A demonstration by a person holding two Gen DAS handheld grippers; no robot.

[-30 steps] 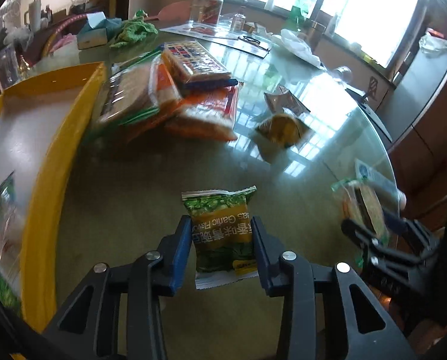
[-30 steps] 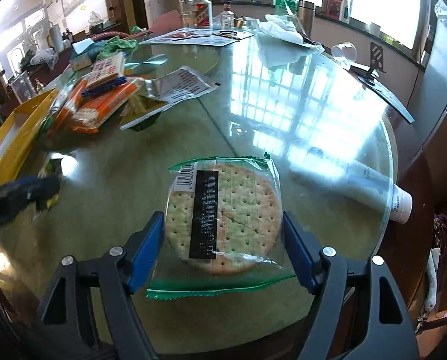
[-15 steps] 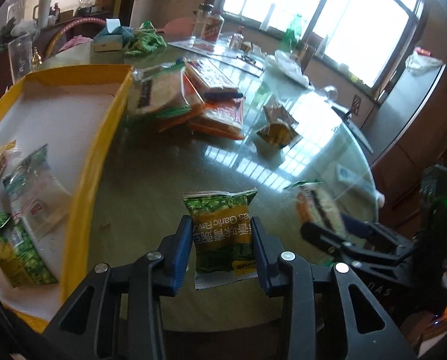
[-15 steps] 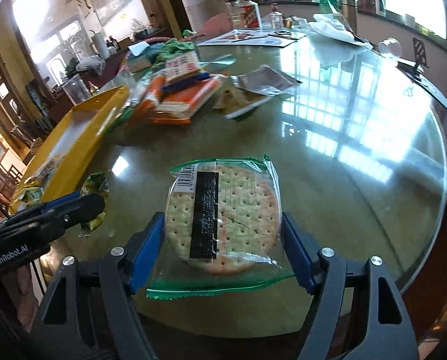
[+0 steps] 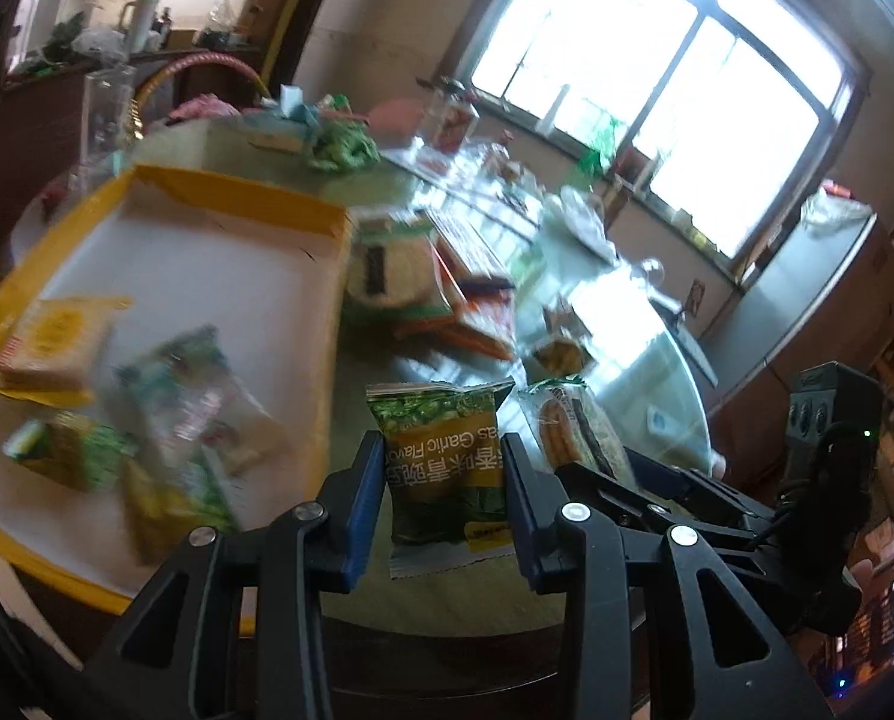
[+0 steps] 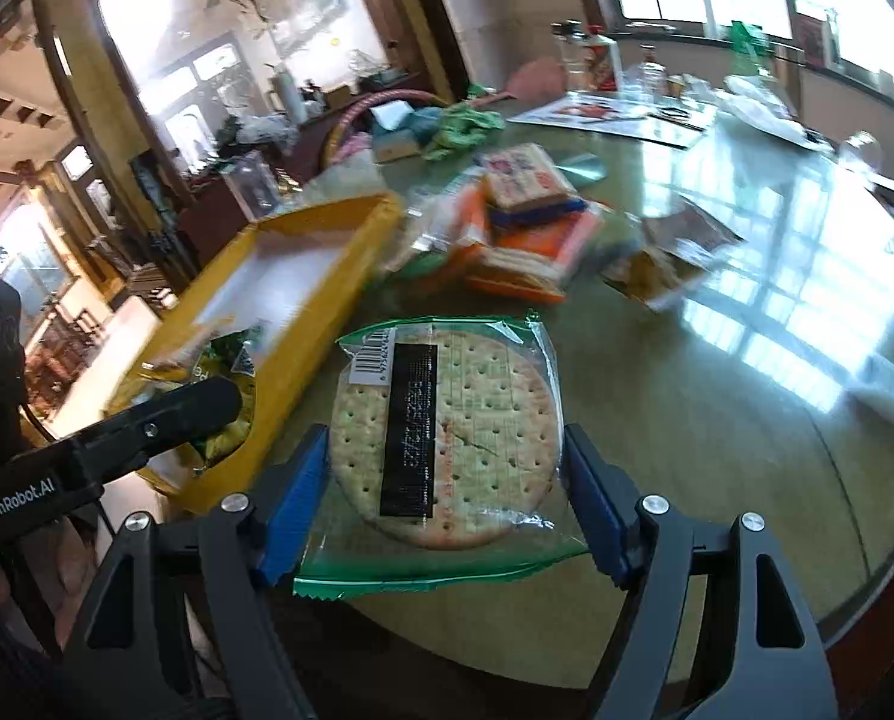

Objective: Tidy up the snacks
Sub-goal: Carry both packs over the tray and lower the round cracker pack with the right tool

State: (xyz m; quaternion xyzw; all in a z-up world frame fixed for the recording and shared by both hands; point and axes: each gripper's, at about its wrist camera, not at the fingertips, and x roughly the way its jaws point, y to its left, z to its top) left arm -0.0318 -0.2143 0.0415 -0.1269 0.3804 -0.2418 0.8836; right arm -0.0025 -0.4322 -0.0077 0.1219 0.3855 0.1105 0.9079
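Note:
My left gripper (image 5: 444, 504) is shut on a green and yellow garlic-flavour snack packet (image 5: 444, 468), held above the glass table beside the yellow tray (image 5: 219, 192). My right gripper (image 6: 444, 501) is shut on a round cracker pack (image 6: 447, 426) in clear wrap with a green edge. In the left wrist view the cracker pack (image 5: 573, 432) and the right gripper (image 5: 675, 498) show just to the right. In the right wrist view the left gripper's finger (image 6: 165, 414) crosses in front of the tray (image 6: 333, 300). Several snack packets (image 5: 165, 408) lie in the tray.
A pile of orange and white snack packs (image 6: 525, 234) lies on the round glass table (image 6: 717, 396) beyond the tray. Loose wrappers (image 6: 669, 252), papers, bottles (image 6: 591, 60) and a green cloth (image 6: 465, 123) stand further back. The table's near edge runs just under both grippers.
Both grippers have risen and swung left with their packets, toward the yellow tray. The tray and the snacks in it now fill the left of the left wrist view.

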